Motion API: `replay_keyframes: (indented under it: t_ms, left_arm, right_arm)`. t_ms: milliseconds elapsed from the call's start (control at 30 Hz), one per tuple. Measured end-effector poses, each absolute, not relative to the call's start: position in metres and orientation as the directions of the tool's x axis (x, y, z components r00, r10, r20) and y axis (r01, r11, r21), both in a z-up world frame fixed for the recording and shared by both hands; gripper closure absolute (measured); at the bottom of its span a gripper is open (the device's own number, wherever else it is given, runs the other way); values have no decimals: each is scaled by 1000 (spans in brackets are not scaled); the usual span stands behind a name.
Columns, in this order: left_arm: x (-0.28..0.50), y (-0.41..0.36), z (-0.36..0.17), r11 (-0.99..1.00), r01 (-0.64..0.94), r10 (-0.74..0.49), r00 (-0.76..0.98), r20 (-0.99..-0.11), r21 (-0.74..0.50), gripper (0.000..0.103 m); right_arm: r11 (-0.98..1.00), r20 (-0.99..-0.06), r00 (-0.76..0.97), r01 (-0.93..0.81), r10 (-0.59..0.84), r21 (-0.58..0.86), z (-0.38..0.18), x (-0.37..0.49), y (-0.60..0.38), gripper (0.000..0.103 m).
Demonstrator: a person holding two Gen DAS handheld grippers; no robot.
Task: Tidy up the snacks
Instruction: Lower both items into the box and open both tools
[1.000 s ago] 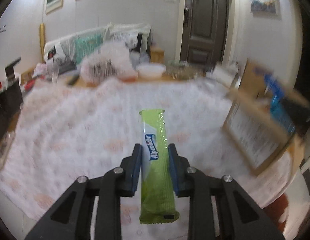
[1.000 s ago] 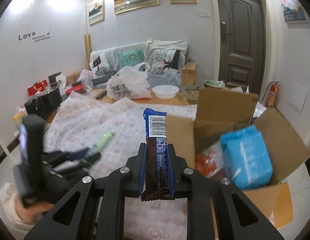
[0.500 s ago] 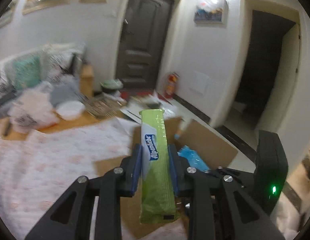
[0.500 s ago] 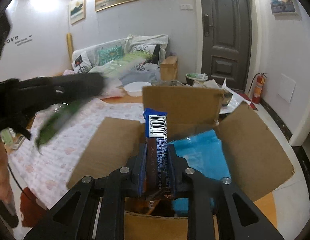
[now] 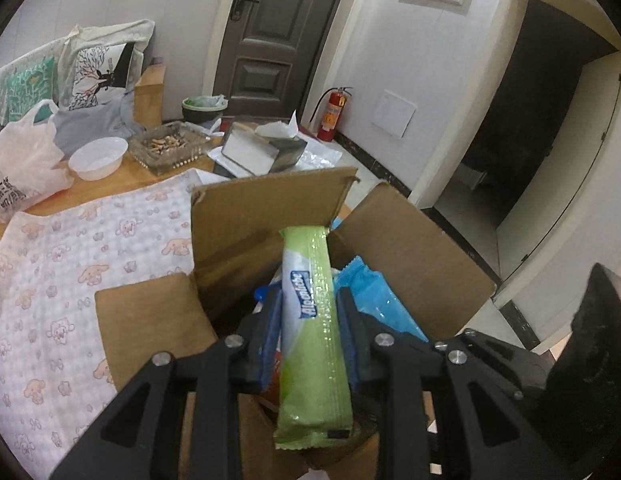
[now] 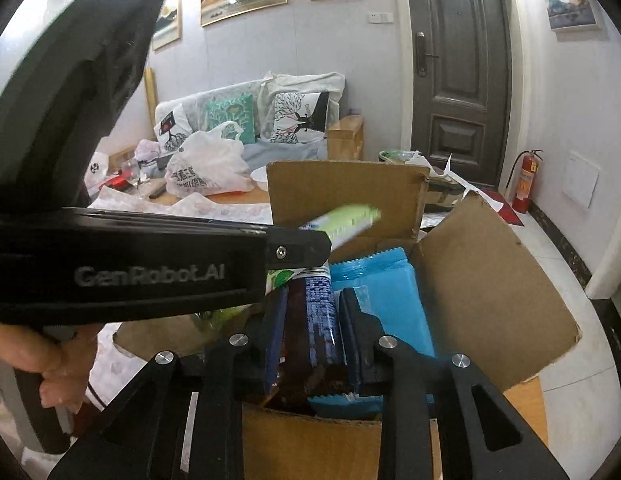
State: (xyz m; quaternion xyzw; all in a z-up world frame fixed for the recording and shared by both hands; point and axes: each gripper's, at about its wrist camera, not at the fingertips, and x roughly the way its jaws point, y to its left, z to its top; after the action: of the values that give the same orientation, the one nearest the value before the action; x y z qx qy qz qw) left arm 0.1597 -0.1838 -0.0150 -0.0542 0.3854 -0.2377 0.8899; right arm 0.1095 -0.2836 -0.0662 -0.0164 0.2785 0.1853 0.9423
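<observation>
My left gripper [image 5: 308,294] is shut on a green snack bar [image 5: 310,328] and holds it over the open cardboard box [image 5: 410,264]. Inside the box lies a blue packet [image 5: 374,300]. In the right wrist view my right gripper [image 6: 310,300] reaches down into the same box [image 6: 490,280]. Its jaws are opening around a dark brown and blue snack bar [image 6: 316,320], which stands loosely between the pads beside the blue packet [image 6: 386,280]. The left gripper [image 6: 320,242] crosses that view from the left, carrying the blurred green bar [image 6: 350,218] above the box.
A tablecloth with a pink pattern [image 5: 70,280] covers the table left of the box. Behind it stand a white bowl [image 5: 96,158], a glass dish [image 5: 170,150], a tissue box [image 5: 262,148] and a plastic bag [image 5: 18,168]. A hand [image 6: 58,364] grips the left device.
The left gripper swung right with the green bar, from above the tablecloth to over the box. The right gripper sank into the box and its pads eased off the dark bar.
</observation>
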Motion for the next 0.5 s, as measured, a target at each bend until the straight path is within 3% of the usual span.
replay_keyframes:
  t_ms: [500]
  left_arm:
    - [163,-177,-18,877,367,-475,571,-670,-310,78]
  right_arm:
    - [935,-547,774,-352,319,48,-63,97,-280,73]
